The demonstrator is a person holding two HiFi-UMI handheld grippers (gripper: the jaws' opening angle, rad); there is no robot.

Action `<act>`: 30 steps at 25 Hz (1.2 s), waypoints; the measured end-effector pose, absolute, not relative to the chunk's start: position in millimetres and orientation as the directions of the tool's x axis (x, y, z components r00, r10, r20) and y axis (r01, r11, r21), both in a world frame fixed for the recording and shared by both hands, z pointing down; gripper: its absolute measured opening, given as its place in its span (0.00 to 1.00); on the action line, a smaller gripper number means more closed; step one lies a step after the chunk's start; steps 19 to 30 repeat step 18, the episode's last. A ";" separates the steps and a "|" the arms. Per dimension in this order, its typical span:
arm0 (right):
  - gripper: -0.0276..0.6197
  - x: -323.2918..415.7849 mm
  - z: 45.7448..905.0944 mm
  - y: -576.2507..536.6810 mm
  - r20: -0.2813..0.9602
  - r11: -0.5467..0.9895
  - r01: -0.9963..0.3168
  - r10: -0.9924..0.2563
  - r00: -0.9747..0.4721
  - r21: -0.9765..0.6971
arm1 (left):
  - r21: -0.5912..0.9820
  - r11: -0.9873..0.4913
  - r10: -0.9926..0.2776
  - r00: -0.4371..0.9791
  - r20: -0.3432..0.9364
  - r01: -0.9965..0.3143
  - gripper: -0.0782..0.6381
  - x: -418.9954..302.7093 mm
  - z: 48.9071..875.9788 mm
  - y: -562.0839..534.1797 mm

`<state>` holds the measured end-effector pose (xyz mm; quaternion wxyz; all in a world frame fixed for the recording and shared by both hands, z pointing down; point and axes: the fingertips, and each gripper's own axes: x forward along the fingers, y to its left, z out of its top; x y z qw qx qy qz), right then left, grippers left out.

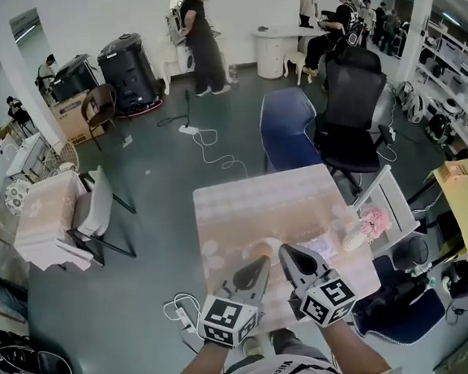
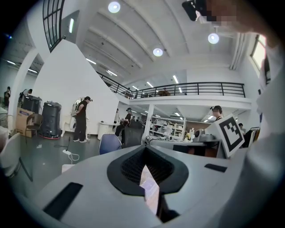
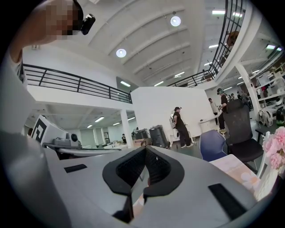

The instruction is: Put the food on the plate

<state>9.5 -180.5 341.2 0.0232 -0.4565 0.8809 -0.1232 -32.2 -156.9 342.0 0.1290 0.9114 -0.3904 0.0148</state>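
Both grippers are held close to my body at the near edge of a small table with a pale patterned cloth (image 1: 251, 201). My left gripper (image 1: 262, 263) (image 2: 145, 150) is shut, with nothing between its pads. My right gripper (image 1: 286, 251) (image 3: 145, 149) has its tips together and also holds nothing. Both point up and out over the table toward the room. A pale round shape that looks like a plate (image 1: 254, 249) lies just beyond the left tips. Near the table's right edge sits a pale lumpy item (image 1: 354, 237), too small to tell what it is.
Pink flowers (image 1: 374, 220) stand at the table's right edge, beside a white chair (image 1: 391, 199). A blue chair (image 1: 287, 128) and a black office chair (image 1: 350, 119) stand behind the table. A cable and power strip (image 1: 180, 312) lie by my feet. People stand at the back.
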 end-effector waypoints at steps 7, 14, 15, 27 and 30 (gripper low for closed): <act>0.07 5.8 343.0 -180.3 0.075 0.567 -0.794 -0.802 -0.593 -0.219 | 0.223 -0.644 -0.725 0.677 0.126 -0.731 0.12 -36.3 347.1 -158.4; 0.07 5.6 340.0 -188.9 0.075 0.570 -0.794 -0.800 -0.595 -0.211 | 0.219 -0.634 -0.735 0.666 0.127 -0.741 0.12 -38.8 344.4 -166.6; 0.07 5.1 339.7 -190.0 0.075 0.571 -0.794 -0.800 -0.595 -0.210 | 0.219 -0.633 -0.736 0.665 0.127 -0.743 0.12 -39.6 344.3 -167.7; 0.07 4.7 340.2 -192.6 0.075 0.573 -0.793 -0.799 -0.596 -0.207 | 0.220 -0.628 -0.740 0.660 0.127 -0.746 0.12 -41.3 345.2 -170.5; 0.07 4.7 340.2 -192.6 0.075 0.573 -0.793 -0.799 -0.596 -0.207 | 0.220 -0.628 -0.740 0.660 0.127 -0.746 0.12 -41.3 345.2 -170.5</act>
